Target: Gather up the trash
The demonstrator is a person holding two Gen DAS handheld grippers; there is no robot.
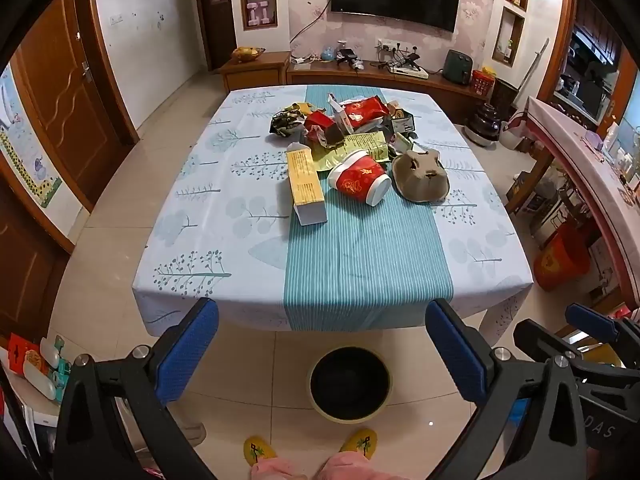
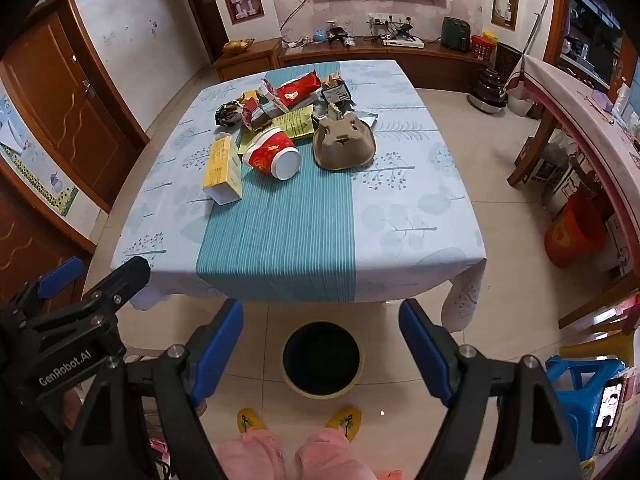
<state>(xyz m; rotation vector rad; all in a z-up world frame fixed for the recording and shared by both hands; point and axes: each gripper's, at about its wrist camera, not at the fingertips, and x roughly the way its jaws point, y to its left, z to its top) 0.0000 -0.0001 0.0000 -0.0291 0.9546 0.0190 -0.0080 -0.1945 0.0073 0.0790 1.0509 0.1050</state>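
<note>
On the black frame of the left gripper (image 2: 60, 300), seen at the lower left of the right wrist view, white letters read "GenRobot.AI". In the left wrist view, the black body of the right gripper (image 1: 576, 328) at the lower right edge carries grey letters "DAS"; the rest of this word is cut off. The yellow rectangular carton box (image 1: 306, 182) on the table has printed lines, but they are too small to read.

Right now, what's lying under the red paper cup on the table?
The red paper cup lies tipped on its side, its upper end resting on a yellow-green printed packet, its base on the teal runner. Whatever else sits beneath it is hidden by the cup itself.
</note>
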